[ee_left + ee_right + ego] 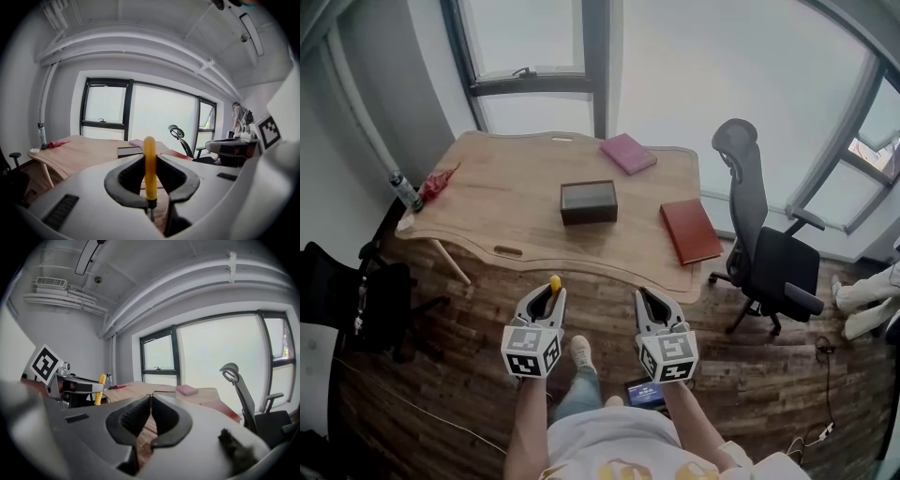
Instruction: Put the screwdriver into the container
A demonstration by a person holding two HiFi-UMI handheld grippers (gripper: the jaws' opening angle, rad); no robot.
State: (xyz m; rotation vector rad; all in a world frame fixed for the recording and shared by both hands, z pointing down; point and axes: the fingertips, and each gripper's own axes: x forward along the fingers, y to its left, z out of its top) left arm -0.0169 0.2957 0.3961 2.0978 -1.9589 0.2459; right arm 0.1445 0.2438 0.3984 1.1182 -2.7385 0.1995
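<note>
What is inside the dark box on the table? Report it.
Nothing shows inside the box: only a dark top, and its floor cannot be made out. The screwdriver is in the left gripper.

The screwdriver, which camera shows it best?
The left gripper view: the screwdriver stands upright, yellow handle clamped between the jaws, metal shaft just visible below. The head view shows only its yellow tip; the right gripper view shows a small, distant handle.
</note>
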